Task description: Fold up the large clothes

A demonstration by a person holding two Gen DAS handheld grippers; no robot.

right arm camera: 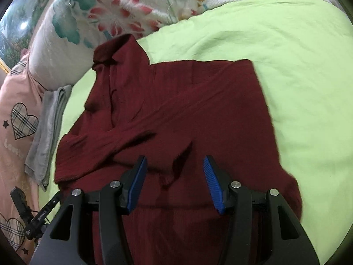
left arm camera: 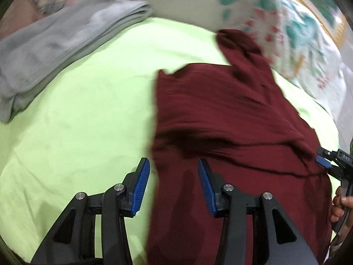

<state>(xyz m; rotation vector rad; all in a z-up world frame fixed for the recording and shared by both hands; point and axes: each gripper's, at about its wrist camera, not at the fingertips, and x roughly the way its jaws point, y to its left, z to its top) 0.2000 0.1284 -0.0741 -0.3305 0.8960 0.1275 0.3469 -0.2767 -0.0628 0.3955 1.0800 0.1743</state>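
A dark red collared shirt [left arm camera: 220, 114] lies spread on a lime green bed sheet [left arm camera: 88, 110], sleeves folded across its body. It also shows in the right wrist view [right arm camera: 176, 110], collar at the far left. My left gripper [left arm camera: 174, 170] is open and empty, hovering over the shirt's left edge. My right gripper [right arm camera: 174, 167] is open and empty above the shirt's lower middle. The right gripper also shows at the right edge of the left wrist view [left arm camera: 324, 161], at the shirt's edge.
A folded grey cloth [left arm camera: 55, 50] lies at the far left of the sheet, also in the right wrist view [right arm camera: 48, 132]. A floral white quilt [right arm camera: 121, 11] and a pink pillow with hearts [right arm camera: 17, 119] border the sheet. The left gripper's handle [right arm camera: 33, 216] shows lower left.
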